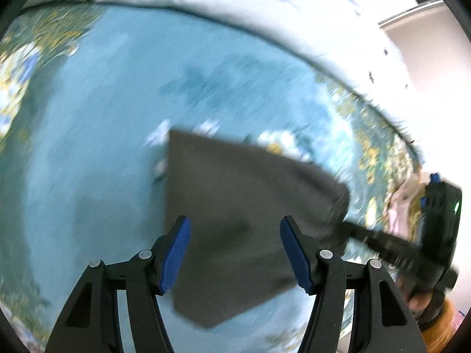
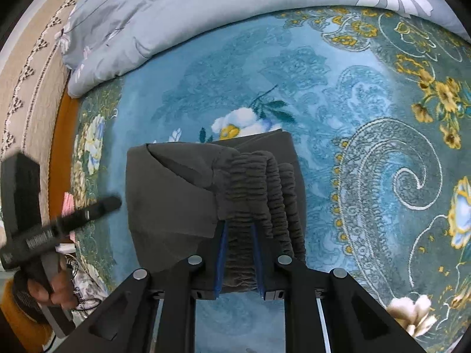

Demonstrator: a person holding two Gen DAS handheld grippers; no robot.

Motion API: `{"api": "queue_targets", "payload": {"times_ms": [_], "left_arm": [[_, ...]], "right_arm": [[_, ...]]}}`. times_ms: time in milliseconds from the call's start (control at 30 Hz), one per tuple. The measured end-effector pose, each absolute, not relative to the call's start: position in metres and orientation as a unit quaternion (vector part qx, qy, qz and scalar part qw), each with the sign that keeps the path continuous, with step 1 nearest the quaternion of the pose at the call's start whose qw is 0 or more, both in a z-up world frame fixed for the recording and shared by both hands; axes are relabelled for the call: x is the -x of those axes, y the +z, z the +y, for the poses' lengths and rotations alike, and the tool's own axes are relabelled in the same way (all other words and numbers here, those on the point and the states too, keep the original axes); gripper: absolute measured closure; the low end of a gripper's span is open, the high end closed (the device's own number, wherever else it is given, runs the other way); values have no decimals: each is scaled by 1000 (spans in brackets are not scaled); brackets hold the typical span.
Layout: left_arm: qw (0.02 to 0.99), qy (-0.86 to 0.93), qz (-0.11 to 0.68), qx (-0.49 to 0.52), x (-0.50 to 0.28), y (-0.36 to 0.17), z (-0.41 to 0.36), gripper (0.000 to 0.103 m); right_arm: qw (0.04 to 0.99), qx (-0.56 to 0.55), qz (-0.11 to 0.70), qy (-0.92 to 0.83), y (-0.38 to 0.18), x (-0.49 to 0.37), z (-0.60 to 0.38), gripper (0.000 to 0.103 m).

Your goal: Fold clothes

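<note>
A folded dark grey garment [image 2: 176,200] with a ruched elastic waistband [image 2: 259,194] lies on a blue floral blanket [image 2: 338,97]. My right gripper [image 2: 239,232] is shut on the waistband at the garment's near edge. In the left wrist view the same garment [image 1: 235,206] shows as a dark folded shape, blurred by motion. My left gripper [image 1: 235,235] is open and empty just above it. The right gripper also shows in the left wrist view [image 1: 347,226] at the garment's right edge. The left gripper appears in the right wrist view [image 2: 114,201] to the left of the garment.
A pale grey flowered pillow or quilt [image 2: 176,14] lies along the far side of the blanket. A beige patterned cover [image 2: 26,73] and a wooden edge [image 2: 59,147] run along the left. Pink cloth [image 2: 67,203] lies past that edge.
</note>
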State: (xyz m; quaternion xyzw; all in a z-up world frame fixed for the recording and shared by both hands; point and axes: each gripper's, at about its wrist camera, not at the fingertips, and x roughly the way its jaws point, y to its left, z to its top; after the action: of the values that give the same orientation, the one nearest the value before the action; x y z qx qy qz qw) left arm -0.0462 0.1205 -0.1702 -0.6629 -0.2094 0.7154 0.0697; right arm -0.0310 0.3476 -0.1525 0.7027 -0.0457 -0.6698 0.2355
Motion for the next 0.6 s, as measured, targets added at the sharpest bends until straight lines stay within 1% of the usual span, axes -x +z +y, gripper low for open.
{"api": "queue_targets", "payload": {"times_ms": [67, 100, 133, 167, 233, 300, 400, 600], "left_arm": [[71, 702, -212, 676, 50, -182, 125, 39], [67, 694, -212, 685, 40, -189, 125, 39], [65, 688, -213, 691, 41, -193, 128, 39], [64, 683, -213, 696, 42, -197, 130, 39], [66, 681, -209, 699, 46, -200, 129, 39], [68, 680, -206, 701, 47, -199, 129, 39], [67, 679, -202, 703, 58, -210, 132, 39], [61, 678, -177, 711, 77, -231, 148, 36]], "right_arm": [[225, -710, -36, -666, -158, 32, 346, 87], [218, -715, -33, -663, -162, 33, 347, 91], [211, -721, -29, -660, -166, 34, 348, 91], [197, -727, -21, -658, -170, 35, 350, 89], [182, -736, -38, -651, -180, 39, 358, 74], [177, -739, -62, -648, -185, 41, 367, 65], [175, -739, -83, -645, -191, 41, 374, 64], [165, -739, -65, -650, -199, 43, 367, 64]]}}
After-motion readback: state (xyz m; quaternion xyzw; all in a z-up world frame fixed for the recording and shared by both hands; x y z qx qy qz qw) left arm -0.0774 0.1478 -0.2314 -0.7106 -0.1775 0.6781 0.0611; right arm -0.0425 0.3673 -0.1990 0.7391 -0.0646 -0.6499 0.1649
